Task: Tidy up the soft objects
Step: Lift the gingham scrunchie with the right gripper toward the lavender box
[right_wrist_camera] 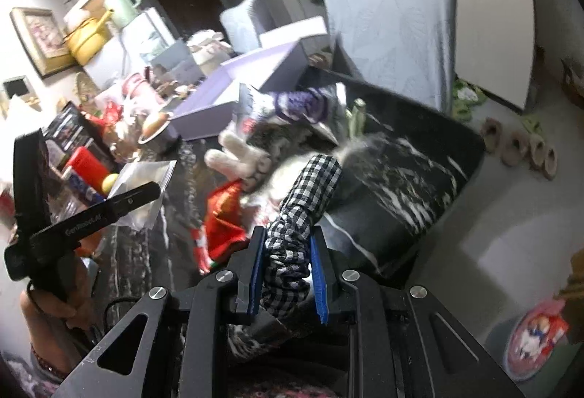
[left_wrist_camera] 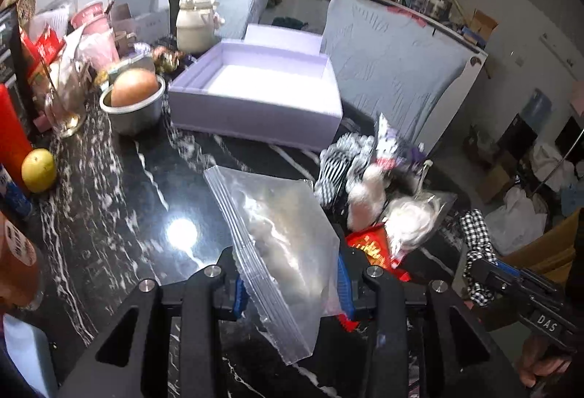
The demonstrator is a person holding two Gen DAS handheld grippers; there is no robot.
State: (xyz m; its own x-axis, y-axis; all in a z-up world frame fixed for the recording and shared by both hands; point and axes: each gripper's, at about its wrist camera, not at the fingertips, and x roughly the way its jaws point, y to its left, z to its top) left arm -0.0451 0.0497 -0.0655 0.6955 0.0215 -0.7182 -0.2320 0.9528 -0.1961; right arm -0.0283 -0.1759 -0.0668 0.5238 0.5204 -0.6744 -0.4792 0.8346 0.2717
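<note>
My left gripper (left_wrist_camera: pixel 292 285) is shut on a clear zip bag (left_wrist_camera: pixel 281 237) and holds it over the black marble table (left_wrist_camera: pixel 120 201). My right gripper (right_wrist_camera: pixel 286 270) is shut on a black-and-white checked cloth (right_wrist_camera: pixel 303 201); the cloth also shows in the left wrist view (left_wrist_camera: pixel 478 248). A plush cat toy (right_wrist_camera: pixel 262 146) with white paws lies at the table's right side, next to a striped cloth (left_wrist_camera: pixel 339 161) and a red packet (right_wrist_camera: pixel 222 215). An open lilac box (left_wrist_camera: pixel 255 84) stands empty behind them.
A steel bowl (left_wrist_camera: pixel 133 106) with an onion, a lemon (left_wrist_camera: pixel 38 170), a red bottle (left_wrist_camera: pixel 11 131), a cream jar (left_wrist_camera: pixel 193 22) and packets crowd the left of the table. A grey padded chair (left_wrist_camera: pixel 398 69) stands behind. Slippers (right_wrist_camera: pixel 518 146) lie on the floor.
</note>
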